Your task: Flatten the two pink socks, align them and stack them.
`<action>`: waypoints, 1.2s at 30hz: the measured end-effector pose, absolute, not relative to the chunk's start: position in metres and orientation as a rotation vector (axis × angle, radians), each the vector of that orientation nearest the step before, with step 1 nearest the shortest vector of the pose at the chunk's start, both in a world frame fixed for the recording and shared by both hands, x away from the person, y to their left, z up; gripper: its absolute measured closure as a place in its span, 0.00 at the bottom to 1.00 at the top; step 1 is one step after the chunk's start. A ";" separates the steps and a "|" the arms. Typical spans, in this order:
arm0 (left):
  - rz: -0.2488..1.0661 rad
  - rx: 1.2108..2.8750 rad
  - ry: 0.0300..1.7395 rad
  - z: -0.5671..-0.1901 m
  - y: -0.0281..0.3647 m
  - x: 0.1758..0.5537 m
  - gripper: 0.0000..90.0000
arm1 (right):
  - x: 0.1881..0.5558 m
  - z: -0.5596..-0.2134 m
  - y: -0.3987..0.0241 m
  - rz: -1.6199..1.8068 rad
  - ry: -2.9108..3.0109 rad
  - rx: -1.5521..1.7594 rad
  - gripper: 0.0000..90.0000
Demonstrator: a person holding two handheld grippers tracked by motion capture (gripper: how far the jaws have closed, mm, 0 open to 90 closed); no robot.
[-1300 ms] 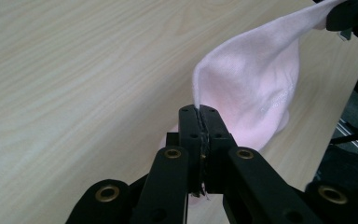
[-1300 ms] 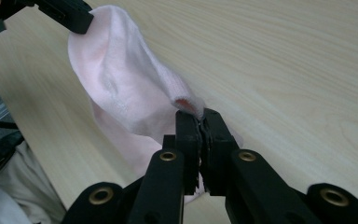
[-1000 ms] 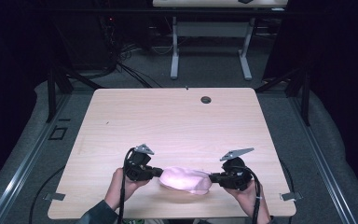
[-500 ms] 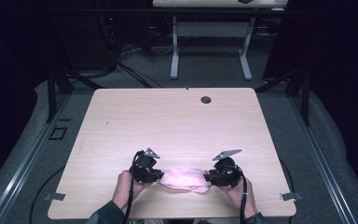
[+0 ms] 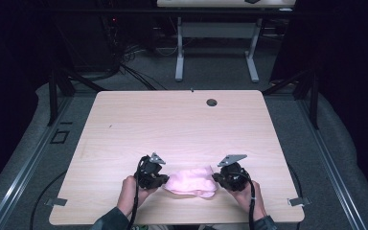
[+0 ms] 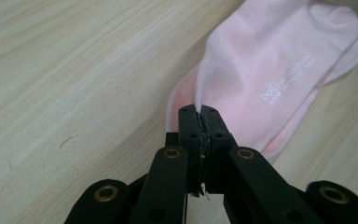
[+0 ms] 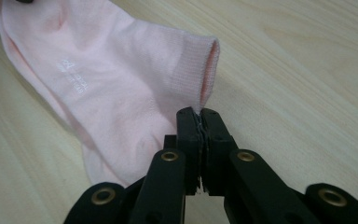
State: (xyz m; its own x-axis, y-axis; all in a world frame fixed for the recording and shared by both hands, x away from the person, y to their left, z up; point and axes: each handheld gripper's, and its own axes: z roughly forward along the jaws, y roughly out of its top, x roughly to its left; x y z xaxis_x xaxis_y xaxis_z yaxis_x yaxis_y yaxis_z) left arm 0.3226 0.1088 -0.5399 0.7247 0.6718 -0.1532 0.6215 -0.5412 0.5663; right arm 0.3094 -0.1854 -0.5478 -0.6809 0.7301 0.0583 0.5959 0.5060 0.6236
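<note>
Sock (image 5: pixel 191 181), pale pink, ankle cut, lies flat near the near edge of the wooden table (image 5: pixel 172 124), about centred between the two hands. White printed logo (image 6: pixel 286 87) on its side. There may be a second sock layered under it; edges in the left gripper view suggest two layers, but that cannot be confirmed.

Left gripper (image 6: pixel 199 114) has its jaws closed tight on a thin pinch of fabric at the sock's left end, seemingly the foot end. Right gripper (image 7: pixel 198 115) likewise clamped down on fabric just below the ribbed cuff (image 7: pixel 193 70) at the right end. Both grips are on fabric edge only, not deep. The right gripper's jaws have just been closing, with cuff fabric between them.

Step in hand looks like holding both ends to stretch, straighten or lift the sock. To do it well: keep both pinches firm, move the hands apart evenly and level so the fabric tightens without slipping from the shallow grips, and avoid dragging it off the near table edge.

Hard to make out: in the high view the jaw tips sit hidden under the gripper bodies and hands (image 5: pixel 127 191), so contact reads from the gripper views. The logo text is too small to read. The dark round grommet (image 5: pixel 212 102) at the far edge is unrelated. The surroundings are dark, with table legs (image 5: pixel 179 52) behind.
</note>
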 end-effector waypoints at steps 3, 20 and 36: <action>0.099 2.299 0.971 -0.531 0.112 0.321 0.99 | 0.302 -0.536 -0.186 0.937 2.527 1.154 0.98; 0.053 2.423 1.024 -0.548 0.115 0.332 0.99 | 0.312 -0.550 -0.171 0.748 2.674 1.310 0.97; 0.211 2.315 1.021 -0.536 0.123 0.324 0.31 | 0.302 -0.540 -0.181 0.906 2.523 1.276 0.63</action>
State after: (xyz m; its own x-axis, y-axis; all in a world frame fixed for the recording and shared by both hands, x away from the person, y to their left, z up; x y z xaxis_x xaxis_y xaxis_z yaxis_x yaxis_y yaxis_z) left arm 0.3243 0.1232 -0.5365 0.6927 0.7156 -0.0897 0.6214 -0.5290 0.5780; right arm 0.3020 -0.1805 -0.5403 -0.6187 0.7773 0.1142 0.6724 0.4487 0.5887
